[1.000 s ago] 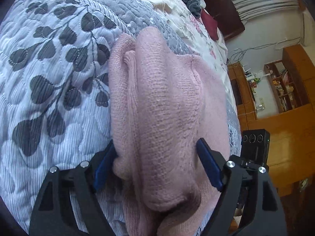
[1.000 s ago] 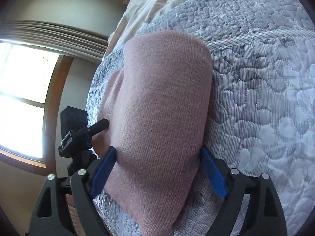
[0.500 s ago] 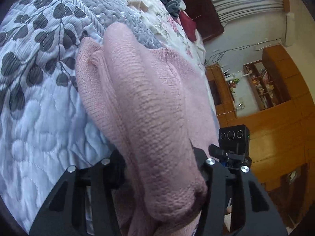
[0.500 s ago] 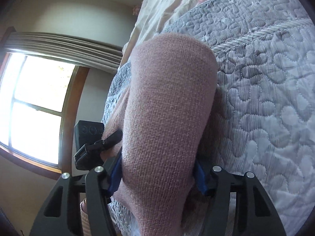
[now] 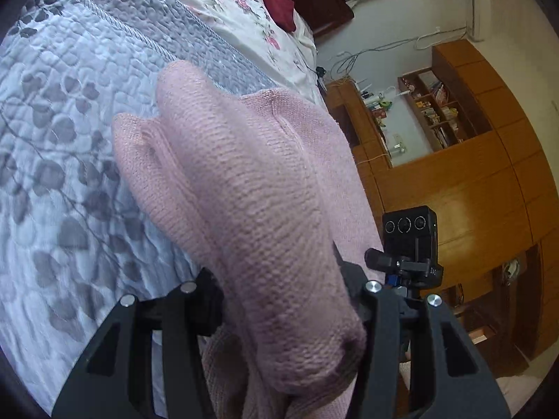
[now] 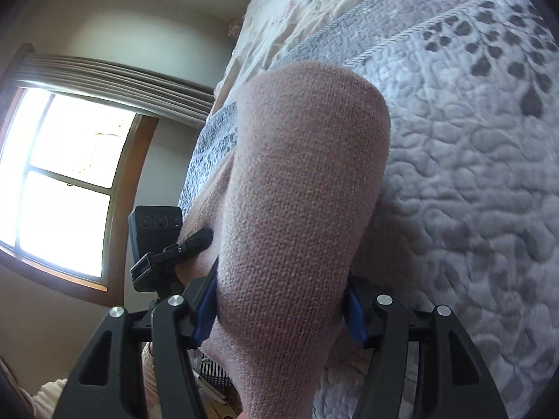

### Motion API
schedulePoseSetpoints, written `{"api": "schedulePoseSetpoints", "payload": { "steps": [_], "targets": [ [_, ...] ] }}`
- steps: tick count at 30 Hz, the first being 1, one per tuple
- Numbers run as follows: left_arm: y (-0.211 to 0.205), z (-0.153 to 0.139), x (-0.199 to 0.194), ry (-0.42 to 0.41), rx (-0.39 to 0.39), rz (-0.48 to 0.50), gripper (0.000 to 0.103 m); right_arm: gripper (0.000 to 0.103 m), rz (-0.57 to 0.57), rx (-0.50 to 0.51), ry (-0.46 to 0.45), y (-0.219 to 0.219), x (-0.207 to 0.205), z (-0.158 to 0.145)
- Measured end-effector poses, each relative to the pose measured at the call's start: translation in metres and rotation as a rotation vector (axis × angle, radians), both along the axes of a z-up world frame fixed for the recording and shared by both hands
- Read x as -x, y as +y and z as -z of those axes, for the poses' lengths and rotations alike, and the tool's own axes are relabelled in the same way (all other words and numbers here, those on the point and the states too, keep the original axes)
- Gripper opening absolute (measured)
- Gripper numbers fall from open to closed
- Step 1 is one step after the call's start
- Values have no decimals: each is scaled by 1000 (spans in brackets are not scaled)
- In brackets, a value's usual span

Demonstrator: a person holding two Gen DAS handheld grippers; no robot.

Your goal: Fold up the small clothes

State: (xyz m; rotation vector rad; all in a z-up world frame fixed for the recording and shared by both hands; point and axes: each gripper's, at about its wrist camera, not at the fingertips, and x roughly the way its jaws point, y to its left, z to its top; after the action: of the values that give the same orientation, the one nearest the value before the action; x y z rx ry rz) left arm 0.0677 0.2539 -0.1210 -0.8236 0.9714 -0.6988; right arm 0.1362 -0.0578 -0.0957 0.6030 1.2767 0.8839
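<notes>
The pink knitted garment [image 5: 258, 188] lay on the grey leaf-print quilt [image 5: 63, 146] of the bed, and its near edge was gathered up into both tools, so the cloth ran straight away from each gripper toward the far side of the bed. That long axis, from the gripped near edge out to the rounded far hump, is what the coming fold would seem to turn on: carrying the edge forward along it. The left gripper [image 5: 284, 300] was clamped on a bunched ridge of the knit, its jaws pressed in against the cloth. The right gripper [image 6: 281, 300] pinched a broader, smoother band [image 6: 300, 181], the blue pads [image 6: 204, 305] tight on both flanks. Both tools were held low and level, side by side, neither plainly nearer the garment's far end.
</notes>
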Motion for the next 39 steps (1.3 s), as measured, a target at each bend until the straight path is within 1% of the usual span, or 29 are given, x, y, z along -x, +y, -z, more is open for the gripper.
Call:
{"api": "schedulePoseSetpoints", "payload": {
  "steps": [2,4,6,8,10,11,12,13,14,15,17,22,24,26,27,28,30,31,32,34,36,39],
  "targets": [
    [-17,9,6,19,-10,16,48,61,24,6,19,-19,9,10],
    [-30,20,10,41,-32,24,49,61,39,30,25,-29,12,20],
    [-38,33,11,46,-63,26,49,61,45,38,35,-33,14,33],
    [-36,46,9,60,-66,17,51,63,51,38,28,-34,16,43],
    [-30,59,7,83,-51,3,52,66,57,32,19,-36,20,48],
    [-30,61,8,73,-61,3,54,68,61,37,16,-36,21,48],
    [-31,60,9,71,-79,1,55,69,65,43,18,-37,24,48],
    [-31,59,9,80,-93,1,58,73,68,49,22,-33,27,46],
    [-32,56,9,95,-106,1,61,74,75,60,22,-34,29,43],
    [-31,52,8,109,-120,-1,61,74,80,71,18,-36,33,41],
    [-27,42,14,117,-169,-12,64,76,86,100,15,-40,42,35],
    [-22,15,44,89,-294,-20,67,76,71,136,27,-51,73,30],
    [-26,6,62,72,-308,-11,67,76,59,173,25,-53,88,32],
    [-33,-4,80,46,-319,-9,71,76,52,203,25,-55,102,33],
    [-37,-7,87,40,-339,-8,72,76,53,212,27,-56,109,35],
    [-40,-7,93,40,-366,-9,72,73,57,219,29,-56,114,35],
    [-49,-4,102,46,-412,-12,70,58,65,210,38,-57,122,35],
    [-51,-1,103,58,-429,-15,69,46,66,212,41,-57,125,35],
    [-51,3,104,77,-440,-19,67,38,66,226,36,-57,127,33],
    [-47,13,107,115,-454,-27,63,31,61,271,16,-54,132,29],
    [-42,23,106,149,-480,-37,63,28,54,308,0,-55,137,28],
    [-35,35,106,171,-465,-34,61,27,50,360,1,-48,136,33]
  ]
}}
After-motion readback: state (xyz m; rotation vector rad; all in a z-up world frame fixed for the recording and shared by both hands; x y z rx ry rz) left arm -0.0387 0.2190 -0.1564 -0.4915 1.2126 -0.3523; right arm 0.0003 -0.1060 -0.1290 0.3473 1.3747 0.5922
